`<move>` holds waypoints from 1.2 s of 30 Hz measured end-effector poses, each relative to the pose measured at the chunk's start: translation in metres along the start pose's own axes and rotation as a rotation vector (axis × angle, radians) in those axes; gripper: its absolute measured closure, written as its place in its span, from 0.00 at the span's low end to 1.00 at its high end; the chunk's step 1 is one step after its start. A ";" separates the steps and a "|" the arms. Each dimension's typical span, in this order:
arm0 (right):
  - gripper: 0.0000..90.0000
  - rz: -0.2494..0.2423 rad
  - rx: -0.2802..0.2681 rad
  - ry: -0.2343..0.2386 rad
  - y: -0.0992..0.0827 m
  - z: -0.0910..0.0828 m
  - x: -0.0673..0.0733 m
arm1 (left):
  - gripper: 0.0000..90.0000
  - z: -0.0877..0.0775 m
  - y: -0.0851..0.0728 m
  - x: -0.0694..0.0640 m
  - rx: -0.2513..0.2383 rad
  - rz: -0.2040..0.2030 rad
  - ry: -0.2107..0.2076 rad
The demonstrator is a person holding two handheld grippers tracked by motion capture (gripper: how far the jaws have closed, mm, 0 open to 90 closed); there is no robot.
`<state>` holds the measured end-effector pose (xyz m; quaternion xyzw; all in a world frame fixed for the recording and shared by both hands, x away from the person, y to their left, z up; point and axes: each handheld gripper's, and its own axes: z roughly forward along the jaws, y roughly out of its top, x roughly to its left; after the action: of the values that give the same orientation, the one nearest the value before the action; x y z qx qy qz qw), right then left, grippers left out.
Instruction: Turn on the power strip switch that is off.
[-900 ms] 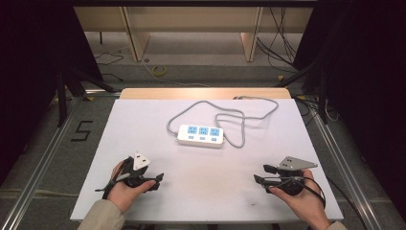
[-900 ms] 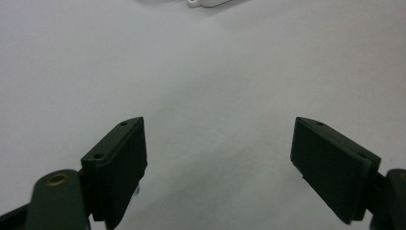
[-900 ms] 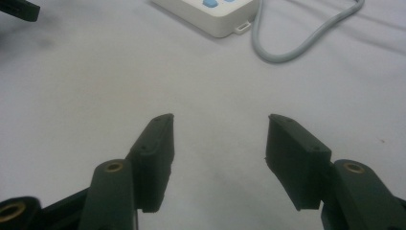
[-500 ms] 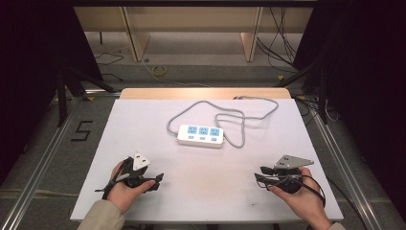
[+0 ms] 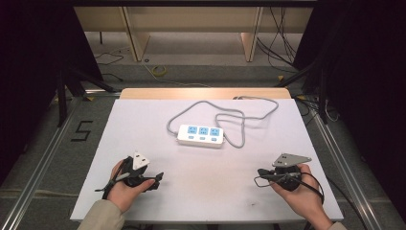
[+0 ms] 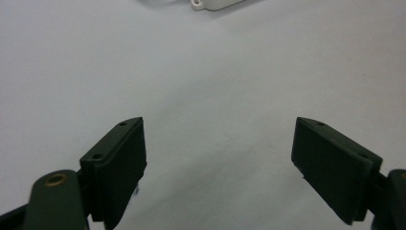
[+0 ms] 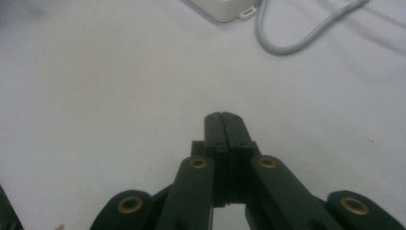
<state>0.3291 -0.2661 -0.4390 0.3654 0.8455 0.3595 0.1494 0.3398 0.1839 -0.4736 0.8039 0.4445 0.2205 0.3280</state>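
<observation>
Nothing has moved since the earlier frames: both hands rest near the table's (image 5: 143,124) front edge. Left gripper (image 5: 155,179), front-left, jaws spread wide w/ nothing between. Right gripper (image 5: 261,173), front-right, clenched tight on nothing. Power strip (image 5: 200,135) lies mid-table, nearer the back edge, well apart from both; its grey cord (image 5: 230,115) loops behind and to its right.

The white power strip (image 5: 200,135) with three blue sockets lies flat mid-table, its grey cord (image 5: 225,117) looped behind it.
</observation>
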 end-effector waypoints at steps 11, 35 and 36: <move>1.00 0.012 0.049 0.010 0.011 0.001 -0.001 | 0.21 0.000 0.000 -0.001 0.002 -0.003 -0.003; 1.00 0.000 0.108 0.024 0.034 0.011 0.001 | 0.21 -0.001 0.002 -0.001 -0.009 -0.013 0.002; 1.00 -0.002 0.108 0.024 0.035 0.011 0.001 | 0.21 -0.001 0.002 -0.001 -0.011 -0.014 0.002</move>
<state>0.3518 -0.2434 -0.4216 0.3681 0.8657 0.3175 0.1198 0.3395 0.1828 -0.4714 0.7988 0.4492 0.2212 0.3334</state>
